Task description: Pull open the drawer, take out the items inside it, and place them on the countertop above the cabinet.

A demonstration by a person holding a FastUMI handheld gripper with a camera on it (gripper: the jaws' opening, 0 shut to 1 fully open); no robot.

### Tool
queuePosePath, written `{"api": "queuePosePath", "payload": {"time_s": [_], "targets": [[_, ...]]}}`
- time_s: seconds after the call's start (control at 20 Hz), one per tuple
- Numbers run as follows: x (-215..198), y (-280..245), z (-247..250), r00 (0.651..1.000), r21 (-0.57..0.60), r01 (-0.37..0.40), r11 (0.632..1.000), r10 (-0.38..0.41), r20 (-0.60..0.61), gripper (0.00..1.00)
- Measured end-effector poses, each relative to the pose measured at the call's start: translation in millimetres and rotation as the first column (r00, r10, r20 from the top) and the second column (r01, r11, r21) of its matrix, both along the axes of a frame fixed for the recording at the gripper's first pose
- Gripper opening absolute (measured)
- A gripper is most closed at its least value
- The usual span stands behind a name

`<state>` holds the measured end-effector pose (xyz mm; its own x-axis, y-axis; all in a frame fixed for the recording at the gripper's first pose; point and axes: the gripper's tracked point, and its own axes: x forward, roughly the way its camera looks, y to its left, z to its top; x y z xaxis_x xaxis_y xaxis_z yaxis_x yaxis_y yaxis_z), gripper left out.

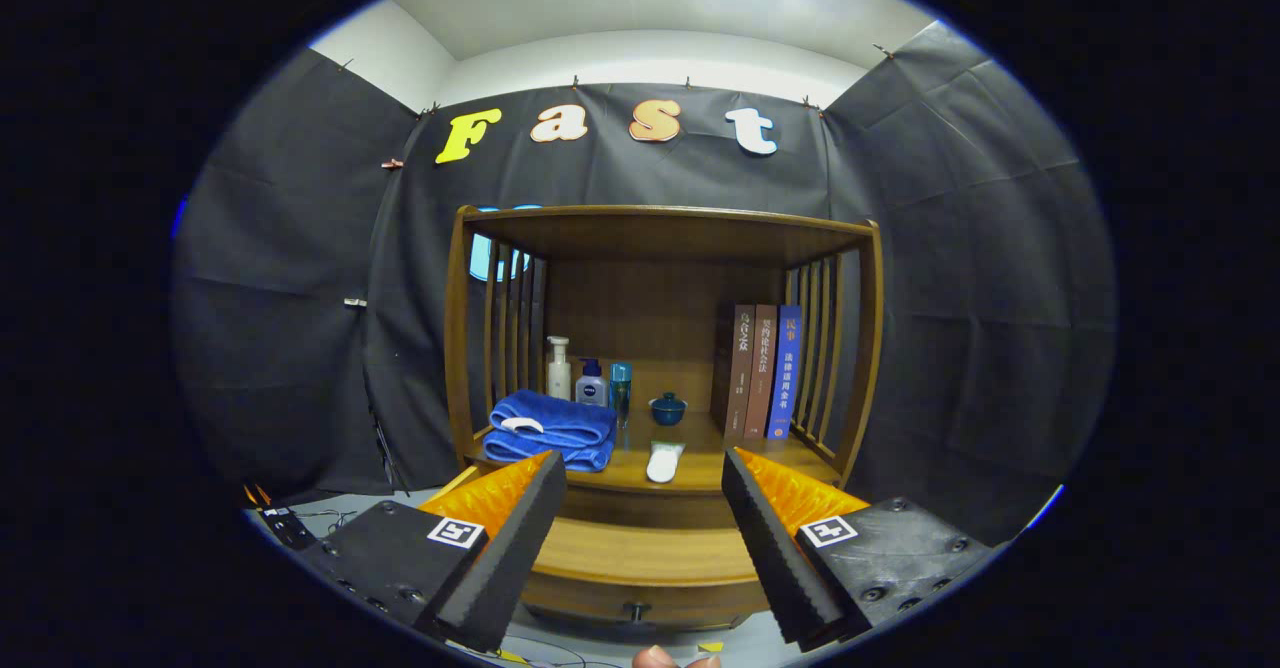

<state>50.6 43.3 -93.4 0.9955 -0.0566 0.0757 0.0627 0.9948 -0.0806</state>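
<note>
A wooden cabinet (662,248) stands against the booth wall straight ahead. Its drawer (640,576) sits low between my fingers, pulled out a little, with a small dark knob (634,610) on its front. I cannot see inside the drawer. The countertop (700,468) above it carries a folded blue towel (552,428), a small white item (664,461) and a dark teal lidded cup (667,408). My gripper (645,493) is open, fingers wide apart with nothing between them, a short way back from the drawer front.
At the back left of the countertop stand three bottles (588,378). Three books (762,370) stand upright at the right, beside slatted side rails (822,348). Cables lie on the grey floor (330,518) to the left. A fingertip (655,658) shows below the drawer.
</note>
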Motion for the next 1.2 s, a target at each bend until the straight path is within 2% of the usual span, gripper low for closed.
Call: {"api": "queuePosePath", "payload": {"time_s": [0.2, 0.35, 0.55, 0.9, 1.2], "targets": [[-16.1, 12.3, -64.4, 1.000, 0.015, -0.001, 1.000, 0.001, 0.025, 0.99], [-4.3, 5.3, -128.9, 0.997, 0.044, 0.035, 0.998, -0.032, -0.068, 0.99], [14.9, -12.5, -187.2, 0.984, 0.059, 0.089, 0.994, -0.079, -0.160, 0.99], [46.4, -19.8, -211.9, 0.980, 0.027, 0.092, 0.995, -0.085, -0.181, 0.99], [51.8, -17.1, -208.7, 0.980, 0.046, 0.071, 0.996, -0.061, -0.192, 0.99]]}}
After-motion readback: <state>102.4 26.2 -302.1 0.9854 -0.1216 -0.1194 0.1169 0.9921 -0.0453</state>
